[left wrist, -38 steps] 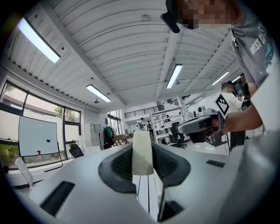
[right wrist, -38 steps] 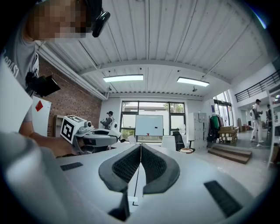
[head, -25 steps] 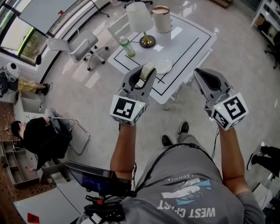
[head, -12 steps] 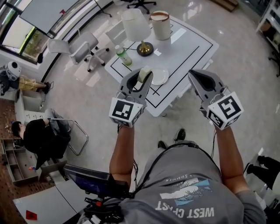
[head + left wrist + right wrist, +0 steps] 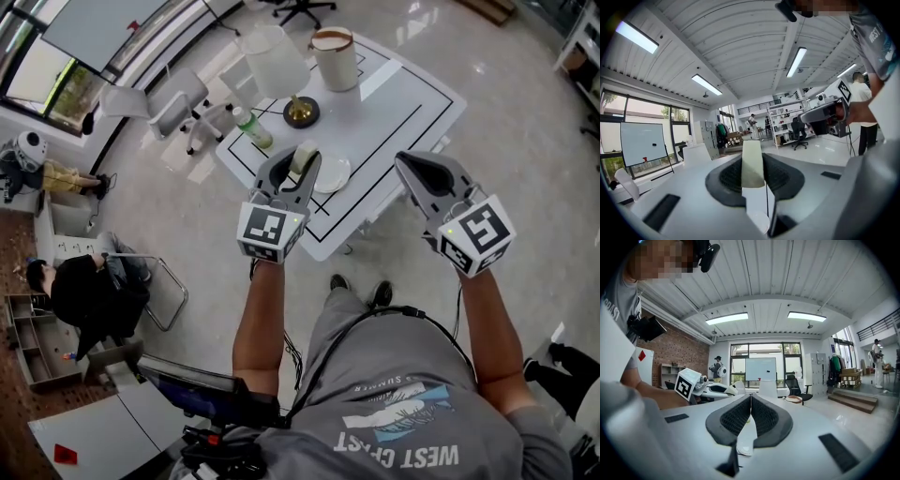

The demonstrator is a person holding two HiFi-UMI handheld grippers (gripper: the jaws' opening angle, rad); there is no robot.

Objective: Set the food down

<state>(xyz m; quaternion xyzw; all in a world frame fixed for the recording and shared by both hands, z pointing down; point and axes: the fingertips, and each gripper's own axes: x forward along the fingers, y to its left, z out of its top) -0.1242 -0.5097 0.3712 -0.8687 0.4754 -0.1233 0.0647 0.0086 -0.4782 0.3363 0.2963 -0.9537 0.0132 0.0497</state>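
My left gripper (image 5: 298,161) is shut on the food (image 5: 305,156), a pale cream slice standing upright between the pads. In the left gripper view the food (image 5: 752,163) fills the gap between the dark pads. It hangs over the near edge of the white table (image 5: 408,103), just left of a small white plate (image 5: 335,175). My right gripper (image 5: 413,169) is shut with nothing in it, level with the left one and over the table's near right edge. Its pads (image 5: 761,417) meet in the right gripper view.
On the table stand a white-shaded lamp (image 5: 273,58) with a brass base, a green-capped bottle (image 5: 251,128) and a tall cream cylinder (image 5: 335,58). A white chair (image 5: 176,101) stands left of the table. A person in black (image 5: 80,292) sits at the far left.
Both grippers have moved forward over the table's near edge, the food still in the left one. The plate now lies right beside the left gripper's tips.
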